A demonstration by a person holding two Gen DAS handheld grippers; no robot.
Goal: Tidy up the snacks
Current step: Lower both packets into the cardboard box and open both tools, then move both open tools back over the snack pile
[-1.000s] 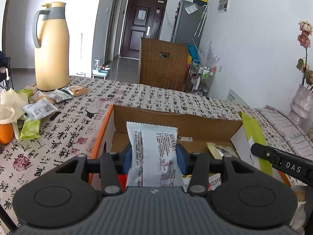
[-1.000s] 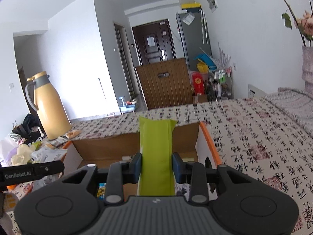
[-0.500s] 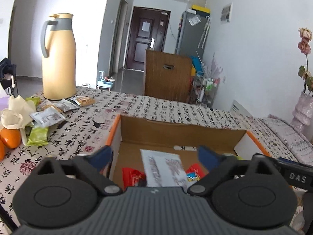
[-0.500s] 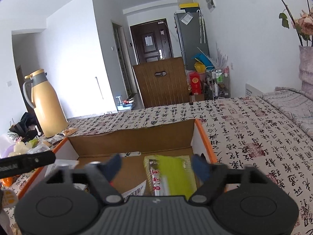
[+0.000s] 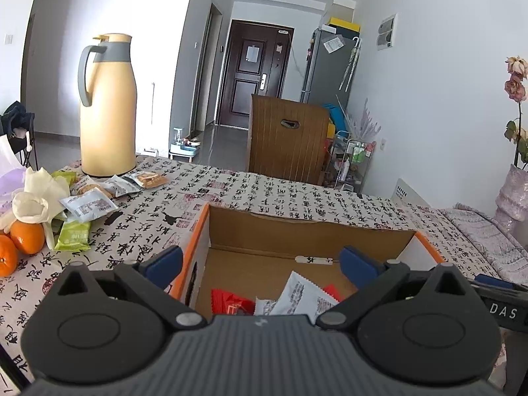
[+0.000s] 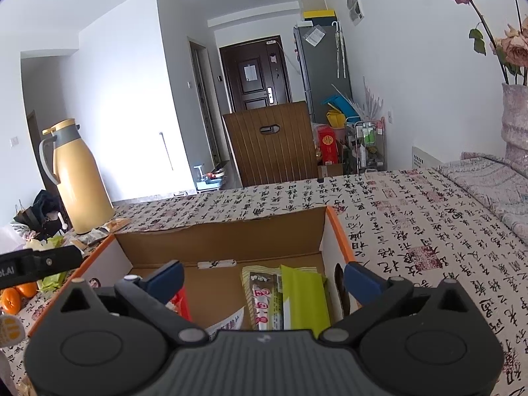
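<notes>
Box: your cardboard box sits open on the table, near its front edge, orange-trimmed rim up.
White packet: the white snack packet lies loose on the box floor, toward the front, resting against a red packet.
Green packet: your green packet lies flat in the box's right end, touching a yellow-and-red wrapper on its left.
Left gripper: your left gripper hangs over the box's front left corner, jaws spread wide, nothing between them.
Right gripper: your right gripper hangs over the box's right end, released, jaws wide apart, the green packet below and free of them.
Loose snacks: a cluster of snack packets lies near the table's left edge, well apart from the box.
Oranges: two oranges sit at the left edge, just beside a green bar.
Thermos: a yellow thermos stands upright by the far left corner.
Vase: a vase with dried roses stands at the right edge.
</notes>
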